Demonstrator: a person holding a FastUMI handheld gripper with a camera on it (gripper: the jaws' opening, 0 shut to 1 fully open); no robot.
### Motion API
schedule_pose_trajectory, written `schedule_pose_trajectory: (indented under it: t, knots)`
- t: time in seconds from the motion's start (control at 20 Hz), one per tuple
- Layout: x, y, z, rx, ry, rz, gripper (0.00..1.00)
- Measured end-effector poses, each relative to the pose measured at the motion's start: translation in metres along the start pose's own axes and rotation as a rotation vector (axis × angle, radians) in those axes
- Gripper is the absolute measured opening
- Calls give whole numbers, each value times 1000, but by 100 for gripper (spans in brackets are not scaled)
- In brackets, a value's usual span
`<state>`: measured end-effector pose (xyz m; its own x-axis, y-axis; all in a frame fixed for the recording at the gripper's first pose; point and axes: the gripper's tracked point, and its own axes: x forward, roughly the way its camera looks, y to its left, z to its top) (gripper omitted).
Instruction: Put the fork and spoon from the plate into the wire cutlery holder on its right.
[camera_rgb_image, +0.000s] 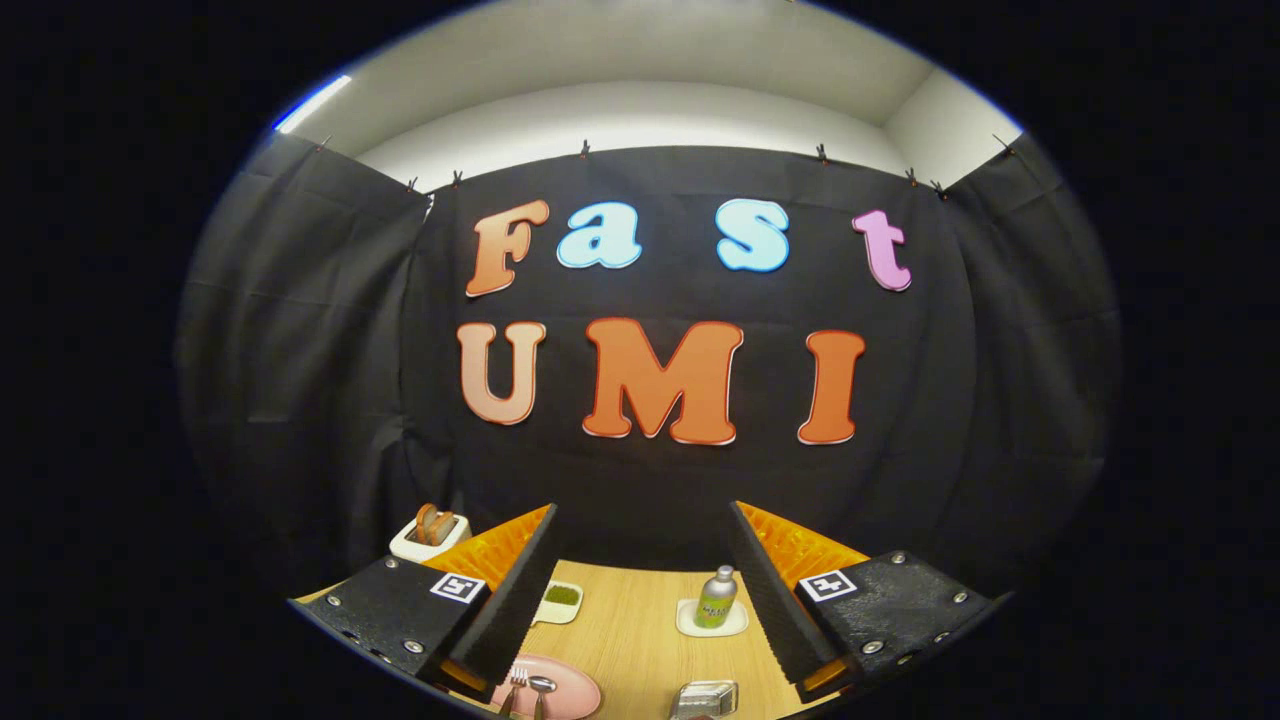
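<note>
The gripper (640, 590) hangs released, fingers spread, high above the fork (517, 686) and spoon (541, 690) on the pink plate (572, 692), probably to frame the wire cutlery holder (705, 698) too.

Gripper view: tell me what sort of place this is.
Probably a staged recording booth: a black cloth wall behind a wooden table set with a pink plate and wire cutlery holder. The gripper is open, holding nothing.

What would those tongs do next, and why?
Probably tip down toward the pink plate. The tongs are open, holding nothing, and aimed high at the wall, while the fork and spoon lie on the plate, left of the wire holder.
</note>
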<state>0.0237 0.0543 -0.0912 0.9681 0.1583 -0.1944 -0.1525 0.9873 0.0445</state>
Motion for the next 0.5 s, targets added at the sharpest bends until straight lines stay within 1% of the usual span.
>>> schedule_pose_trajectory:
  t: [0.15, 0.35, 0.5]
  knots:
    - [6, 20, -50, 1, 123, 48, 98]
    - [6, 49, -123, 0, 324, 113, 99]
    - [5, 61, -166, -5, 436, 145, 98]
